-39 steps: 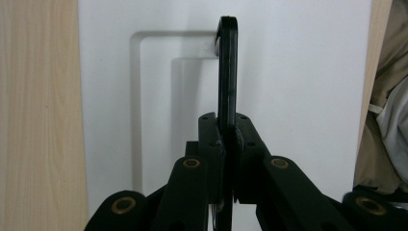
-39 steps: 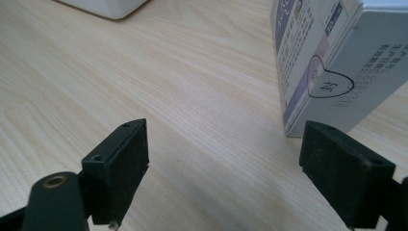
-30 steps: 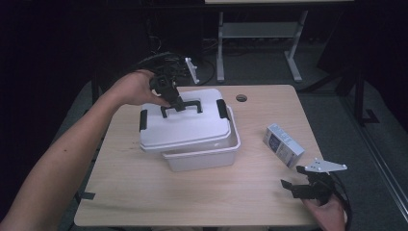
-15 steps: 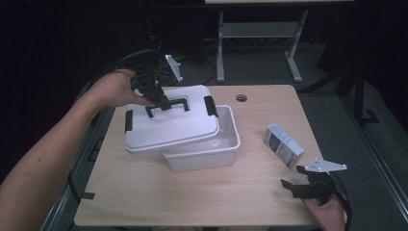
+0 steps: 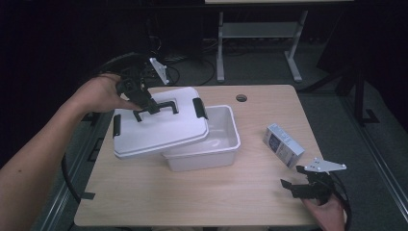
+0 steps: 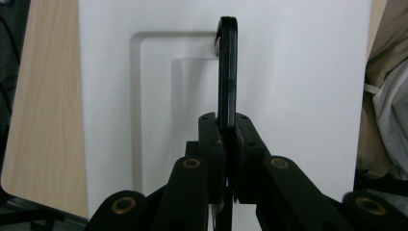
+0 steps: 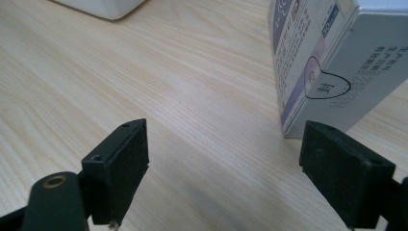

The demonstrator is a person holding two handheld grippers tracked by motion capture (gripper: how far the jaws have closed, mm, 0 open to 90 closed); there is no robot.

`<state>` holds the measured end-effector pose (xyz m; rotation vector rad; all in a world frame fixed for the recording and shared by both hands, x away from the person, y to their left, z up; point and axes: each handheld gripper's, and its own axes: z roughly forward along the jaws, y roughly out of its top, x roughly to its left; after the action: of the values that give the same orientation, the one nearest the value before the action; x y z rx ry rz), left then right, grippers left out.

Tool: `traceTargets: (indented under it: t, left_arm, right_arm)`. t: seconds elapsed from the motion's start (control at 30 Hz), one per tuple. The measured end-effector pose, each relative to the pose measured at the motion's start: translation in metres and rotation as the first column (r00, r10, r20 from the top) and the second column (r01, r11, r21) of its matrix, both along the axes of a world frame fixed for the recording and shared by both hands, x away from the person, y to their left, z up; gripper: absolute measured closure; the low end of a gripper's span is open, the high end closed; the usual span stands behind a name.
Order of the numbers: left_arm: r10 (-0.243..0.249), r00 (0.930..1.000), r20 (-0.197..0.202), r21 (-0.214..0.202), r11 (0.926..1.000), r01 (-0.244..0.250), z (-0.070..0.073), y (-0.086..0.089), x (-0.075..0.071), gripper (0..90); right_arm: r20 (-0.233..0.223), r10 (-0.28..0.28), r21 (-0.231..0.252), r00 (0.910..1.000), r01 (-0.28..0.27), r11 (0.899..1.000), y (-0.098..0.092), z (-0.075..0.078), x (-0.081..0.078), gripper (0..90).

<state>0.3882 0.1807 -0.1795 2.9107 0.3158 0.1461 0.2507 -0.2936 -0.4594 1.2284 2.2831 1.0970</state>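
Standing in a dark room, pale wood table (image 5: 202, 192) with round hole (image 5: 241, 98).

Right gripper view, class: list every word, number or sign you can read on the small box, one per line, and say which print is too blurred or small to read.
A Korean character inside a heart outline, on the grey side of the small box: too blurred to quote.
Small vertical print beside the heart: too small to read.
Rows of fine print on the box's pale face: blurred, unreadable.
A blue patch with digits near the top: not legible.
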Motion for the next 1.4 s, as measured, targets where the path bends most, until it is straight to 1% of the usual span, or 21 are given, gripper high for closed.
traceTargets:
  t: [0.27, 0.3, 0.33, 0.53, 0.7, 0.77, 0.9, 1.1, 1.17, 1.27, 1.4]
  left_arm:
    - [0.038, 0.9993, -0.002, -0.007, 0.9992, -0.038, -0.006, 0.019, -0.007, 84.7]
    - [0.040, 0.9992, 0.003, -0.006, 0.9992, -0.040, -0.007, 0.022, -0.008, 84.7]
    - [0.048, 0.9989, -0.002, -0.010, 0.9988, -0.048, -0.008, 0.025, -0.009, 84.7]
    - [0.076, 0.9971, -0.002, -0.012, 0.9970, -0.076, -0.016, 0.046, -0.014, 84.7]
    - [0.110, 0.9938, -0.010, -0.011, 0.9938, -0.110, -0.026, 0.065, -0.020, 84.7]
    - [0.120, 0.9926, -0.018, -0.014, 0.9927, -0.120, -0.029, 0.073, -0.022, 84.7]
    - [0.136, 0.9905, -0.019, -0.014, 0.9906, -0.136, -0.034, 0.084, -0.027, 84.7]
    - [0.151, 0.9883, -0.023, -0.005, 0.9885, -0.151, -0.039, 0.098, -0.034, 84.7]
    - [0.164, 0.9862, -0.023, -0.011, 0.9864, -0.164, -0.040, 0.104, -0.037, 84.7]
    - [0.167, 0.9858, -0.020, -0.010, 0.9859, -0.167, -0.041, 0.111, -0.040, 84.7]
    - [0.185, 0.9823, -0.027, -0.010, 0.9825, -0.186, -0.045, 0.119, -0.044, 84.7]
  right_arm:
    - [0.001, -0.003, -0.001, 1.0000, 0.003, 1.000, 0.000, 0.001, 0.000, 17.0]
    - [0.001, -0.003, 0.001, 1.0000, 0.003, 1.000, 0.000, 0.001, -0.001, 17.0]
    - [0.000, -0.003, -0.001, 1.0000, 0.003, 1.000, 0.000, 0.001, -0.001, 17.0]
    - [0.001, -0.004, -0.002, 1.0000, 0.004, 1.000, 0.000, 0.001, -0.001, 17.0]
    - [0.001, -0.003, -0.005, 1.0000, 0.003, 1.000, 0.001, 0.001, 0.000, 17.0]
    - [0.002, -0.003, -0.004, 1.0000, 0.003, 1.000, 0.001, 0.001, 0.000, 17.0]
    - [0.000, -0.002, -0.004, 1.0000, 0.002, 1.000, 0.001, 0.001, 0.000, 17.0]
    - [0.000, 0.000, -0.005, 1.0000, 0.000, 1.000, 0.002, 0.000, 0.000, 17.0]
    - [-0.001, 0.001, -0.006, 1.0000, -0.001, 1.000, 0.002, 0.000, 0.001, 17.0]
    - [-0.001, 0.001, -0.007, 1.0000, -0.001, 1.000, 0.002, 0.000, 0.001, 17.0]
    - [-0.001, 0.000, -0.007, 1.0000, 0.000, 1.000, 0.002, 0.000, 0.000, 16.9]
